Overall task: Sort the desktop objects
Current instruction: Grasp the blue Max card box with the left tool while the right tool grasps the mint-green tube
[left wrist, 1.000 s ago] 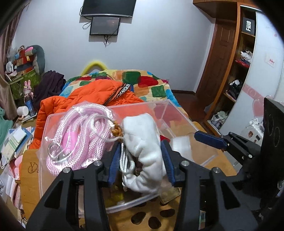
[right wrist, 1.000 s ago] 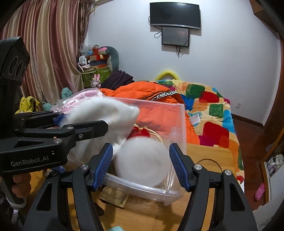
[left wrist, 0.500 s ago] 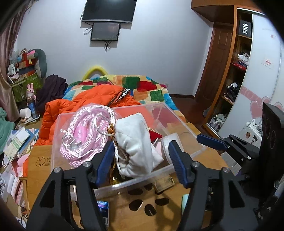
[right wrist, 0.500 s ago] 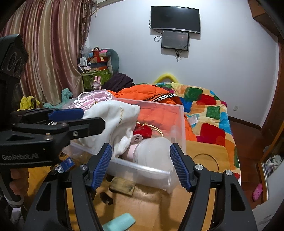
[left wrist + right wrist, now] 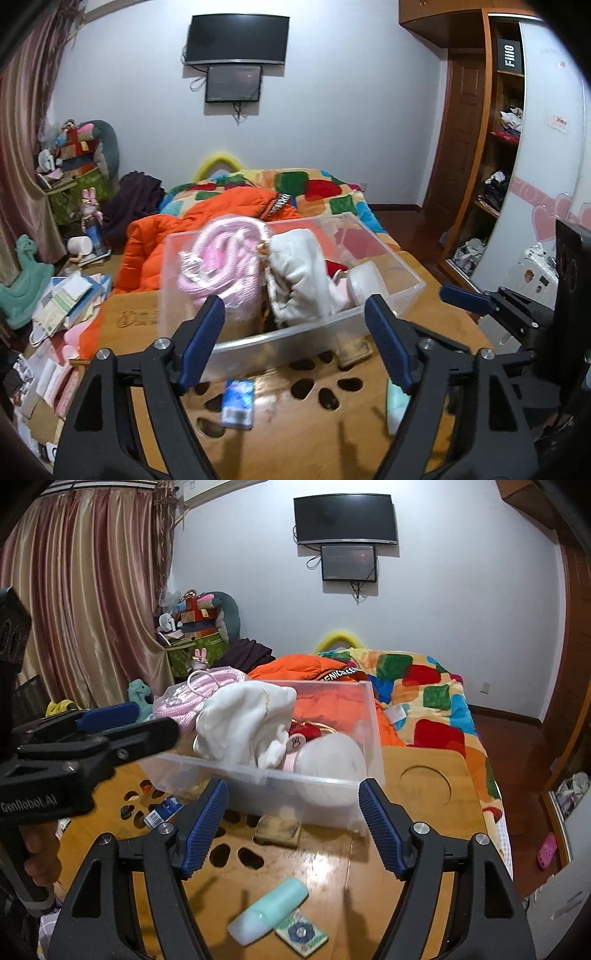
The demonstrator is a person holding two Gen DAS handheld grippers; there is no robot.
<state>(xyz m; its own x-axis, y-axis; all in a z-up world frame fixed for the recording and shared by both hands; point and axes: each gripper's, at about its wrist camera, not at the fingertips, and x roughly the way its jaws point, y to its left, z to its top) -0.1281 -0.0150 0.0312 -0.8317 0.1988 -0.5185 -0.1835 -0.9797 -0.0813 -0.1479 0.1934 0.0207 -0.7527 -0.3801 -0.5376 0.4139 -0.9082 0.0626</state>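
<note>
A clear bin (image 5: 384, 299) is sat on the table (image 5: 424, 834) just ahead of both grippers, with a bed (image 5: 424, 686) found right behind it. Inside the bin, a coiled rope (image 5: 221, 258) is packed at the left end, a bundled cloth (image 5: 299, 273) in the middle, and a round lid-like thing (image 5: 332, 764) toward the right. A small flat block (image 5: 277, 830) is tucked against the bin's near wall. Closer in, a card packet (image 5: 238, 402) is laid ahead of the left gripper (image 5: 293, 343), while a tube (image 5: 267, 912) and a patterned tile (image 5: 301, 931), touching each other, are found under the right gripper (image 5: 293, 825). Shelves (image 5: 498, 177) are placed off to the far right.
</note>
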